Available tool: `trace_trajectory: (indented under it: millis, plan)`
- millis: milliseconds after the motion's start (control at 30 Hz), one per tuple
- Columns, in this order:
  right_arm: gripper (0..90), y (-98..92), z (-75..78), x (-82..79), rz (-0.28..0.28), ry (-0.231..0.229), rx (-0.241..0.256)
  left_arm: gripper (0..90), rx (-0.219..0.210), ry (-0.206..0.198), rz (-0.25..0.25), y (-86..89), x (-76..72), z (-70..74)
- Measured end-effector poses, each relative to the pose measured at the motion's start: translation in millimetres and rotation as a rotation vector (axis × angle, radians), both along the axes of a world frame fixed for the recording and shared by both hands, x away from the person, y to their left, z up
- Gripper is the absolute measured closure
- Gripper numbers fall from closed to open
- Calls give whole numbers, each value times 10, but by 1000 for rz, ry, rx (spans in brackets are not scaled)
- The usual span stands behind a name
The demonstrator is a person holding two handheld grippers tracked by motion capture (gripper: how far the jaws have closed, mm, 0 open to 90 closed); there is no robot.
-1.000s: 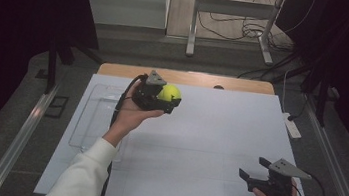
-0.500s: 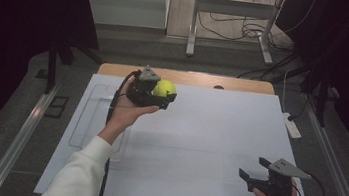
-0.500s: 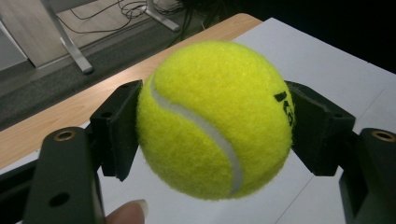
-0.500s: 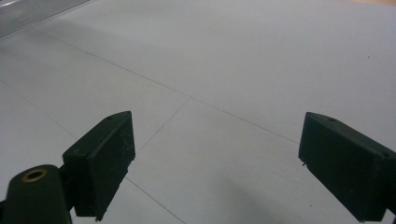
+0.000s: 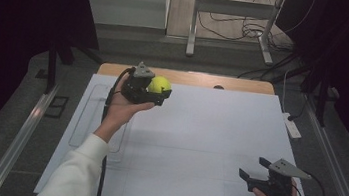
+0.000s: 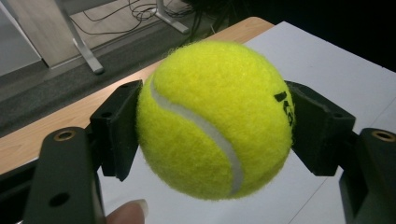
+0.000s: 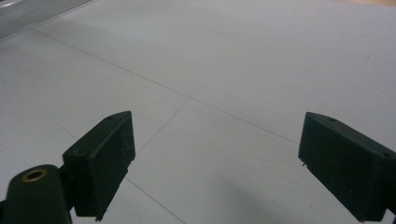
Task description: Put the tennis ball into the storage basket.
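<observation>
On my left I have the left tool lifted above the far left part of the surface, near the wooden far edge. Its jaws are clamped on the tennis ball, one pad pressing each side, so the ball hangs clear of the white sheet. In the left gripper view the tennis ball sits squarely between the two black pads, its white seam curving down the front and a bit of black print showing by the right pad; a fingertip of mine pokes up at the bottom edge. A shallow clear tray lies on the surface just below and to the left of that hand.

Moving right, the middle of the surface is plain white with faint lines. At the near right corner I hold the right tool low over the sheet, well apart from the ball. Its jaws stand wide apart with nothing between them, and the right gripper view shows the right tool with only white sheet in the gap.
</observation>
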State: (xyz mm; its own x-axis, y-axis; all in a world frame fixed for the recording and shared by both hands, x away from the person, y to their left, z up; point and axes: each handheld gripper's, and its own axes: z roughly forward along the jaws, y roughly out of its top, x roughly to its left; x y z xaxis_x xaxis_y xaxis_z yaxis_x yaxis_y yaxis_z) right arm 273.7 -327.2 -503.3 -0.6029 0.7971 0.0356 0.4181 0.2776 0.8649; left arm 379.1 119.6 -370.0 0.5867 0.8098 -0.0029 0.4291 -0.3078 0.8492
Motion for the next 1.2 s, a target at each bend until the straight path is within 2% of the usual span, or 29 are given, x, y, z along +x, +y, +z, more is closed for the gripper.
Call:
trace_trajectory:
  millis: [567,933,1200]
  plan:
    - [112,2,0,-2,-2,1,0,271,8,2,53,181,41,-19]
    - [116,9,-11,9,-3,1,7,271,3,-7,64,247,42,-1]
    - [117,27,-18,0,-7,1,13,271,31,-13,66,280,48,-3]
